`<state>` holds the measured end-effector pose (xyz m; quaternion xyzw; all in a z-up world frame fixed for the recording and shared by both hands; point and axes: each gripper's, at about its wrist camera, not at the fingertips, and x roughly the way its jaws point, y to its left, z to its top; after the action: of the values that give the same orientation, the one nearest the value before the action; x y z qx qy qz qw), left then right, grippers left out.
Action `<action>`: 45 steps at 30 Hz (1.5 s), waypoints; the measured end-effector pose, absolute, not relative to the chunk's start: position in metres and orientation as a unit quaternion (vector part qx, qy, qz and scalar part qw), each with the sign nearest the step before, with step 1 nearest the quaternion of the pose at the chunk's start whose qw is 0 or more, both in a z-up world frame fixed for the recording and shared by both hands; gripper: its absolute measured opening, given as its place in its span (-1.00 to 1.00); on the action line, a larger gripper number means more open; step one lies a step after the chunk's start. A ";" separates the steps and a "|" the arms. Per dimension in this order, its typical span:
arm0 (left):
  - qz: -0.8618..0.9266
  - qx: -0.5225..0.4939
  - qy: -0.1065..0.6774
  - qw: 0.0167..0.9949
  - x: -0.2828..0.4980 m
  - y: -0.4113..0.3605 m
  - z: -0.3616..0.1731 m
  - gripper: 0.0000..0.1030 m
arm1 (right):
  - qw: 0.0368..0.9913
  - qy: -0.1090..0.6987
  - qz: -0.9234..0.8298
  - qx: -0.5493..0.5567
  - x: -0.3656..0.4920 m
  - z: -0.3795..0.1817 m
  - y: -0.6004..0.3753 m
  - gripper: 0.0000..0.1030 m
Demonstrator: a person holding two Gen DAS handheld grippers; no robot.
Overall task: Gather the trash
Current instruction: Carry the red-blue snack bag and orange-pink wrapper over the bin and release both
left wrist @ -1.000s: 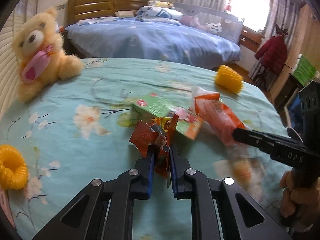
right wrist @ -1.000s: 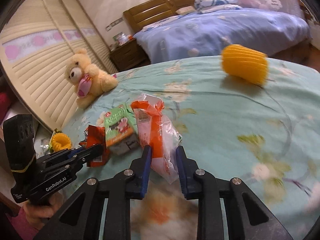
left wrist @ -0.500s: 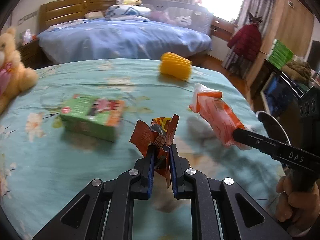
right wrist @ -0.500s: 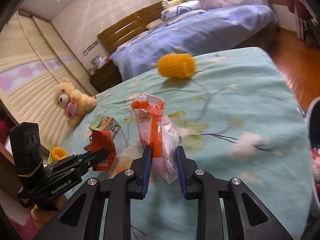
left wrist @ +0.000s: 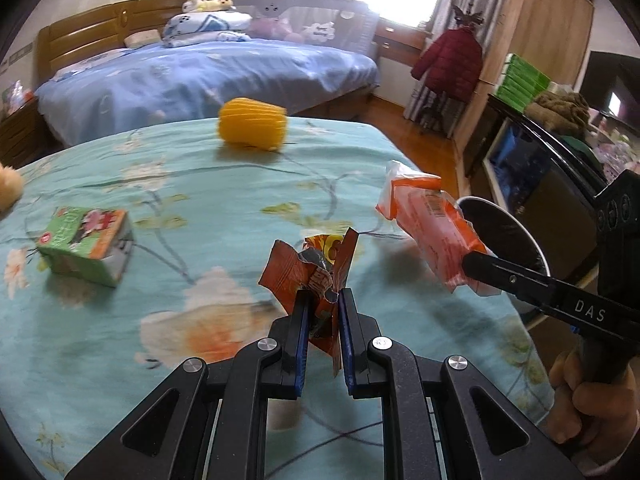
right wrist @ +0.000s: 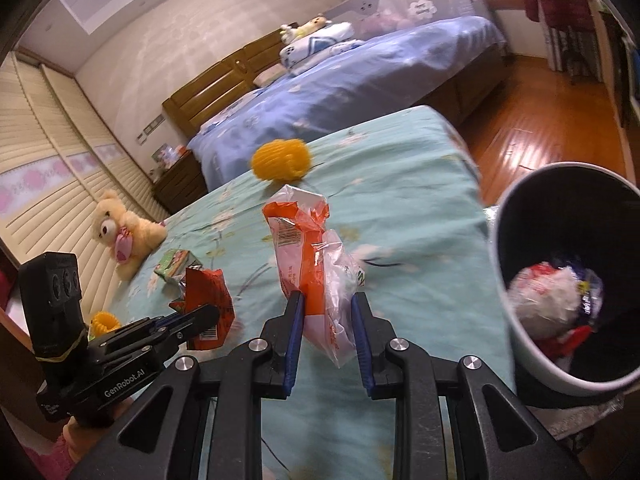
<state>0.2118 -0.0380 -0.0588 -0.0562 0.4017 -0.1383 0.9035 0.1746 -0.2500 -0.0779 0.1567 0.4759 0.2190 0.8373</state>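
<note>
low in the centre of the left wrist view, the left gripper (left wrist: 323, 304) pinches a crumpled red wrapper (left wrist: 312, 268) above the teal floral bedspread (left wrist: 192, 184). at mid-right, the right gripper (right wrist: 326, 308) clamps an orange-and-clear plastic bag (right wrist: 308, 264), just beside a dark bin (right wrist: 516, 344) with trash inside. a green carton (left wrist: 86, 244) lies at left, a yellow toy (left wrist: 253, 128) farther up.
</note>
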 end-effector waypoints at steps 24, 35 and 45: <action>-0.202 -0.029 0.403 0.892 0.224 -0.116 -0.053 -0.76 | 0.855 0.467 0.130 0.185 0.154 -0.074 -0.337 -0.53; -0.224 -0.016 0.406 0.886 0.238 -0.149 -0.054 -0.75 | 0.859 0.464 0.096 0.196 0.152 -0.075 -0.365 -0.53; -0.239 -0.004 0.407 0.881 0.250 -0.177 -0.056 -0.75 | 0.861 0.465 0.065 0.196 0.154 -0.078 -0.384 -0.53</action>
<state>0.2498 -0.1768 -0.0564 -0.0039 0.4075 -0.2394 0.8813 0.1538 -0.3841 -0.0775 0.1959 0.4651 0.0652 0.8608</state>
